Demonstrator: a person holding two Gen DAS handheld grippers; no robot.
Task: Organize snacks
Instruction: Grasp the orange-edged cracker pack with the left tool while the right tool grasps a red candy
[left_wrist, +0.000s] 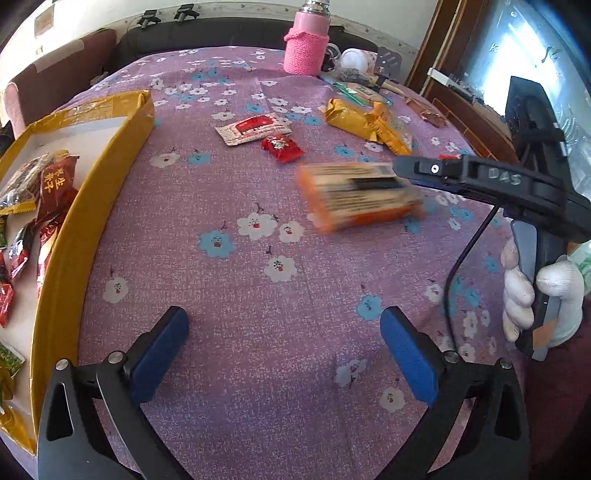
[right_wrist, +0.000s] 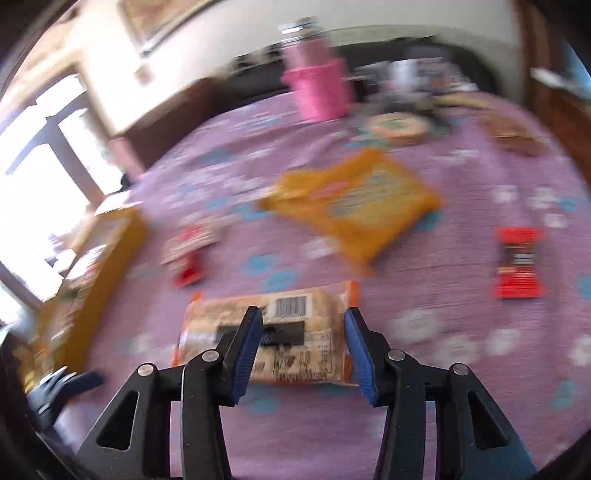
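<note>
Woven tablecloth (left_wrist: 229, 295), glossy snack packet (left_wrist: 360, 195), knitted sleeve (left_wrist: 306, 50)

pink flask (left_wrist: 309, 22) in knitted pink sleeve (left_wrist: 306, 51) stood at far edge of purple floral tablecloth (left_wrist: 236, 295); dark sofa (left_wrist: 221, 31) behind.

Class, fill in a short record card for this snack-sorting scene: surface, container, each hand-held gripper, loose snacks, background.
Surface: purple floral tablecloth
Container: open yellow box at the left, several snack packets inside
Left hand-held gripper: open, empty, over bare cloth
Right hand-held gripper: appears closed on the orange-edged snack packet, barcode side up
Loose snacks: yellow bag, red-and-white sachet, red candy
Background: pink flask
</note>
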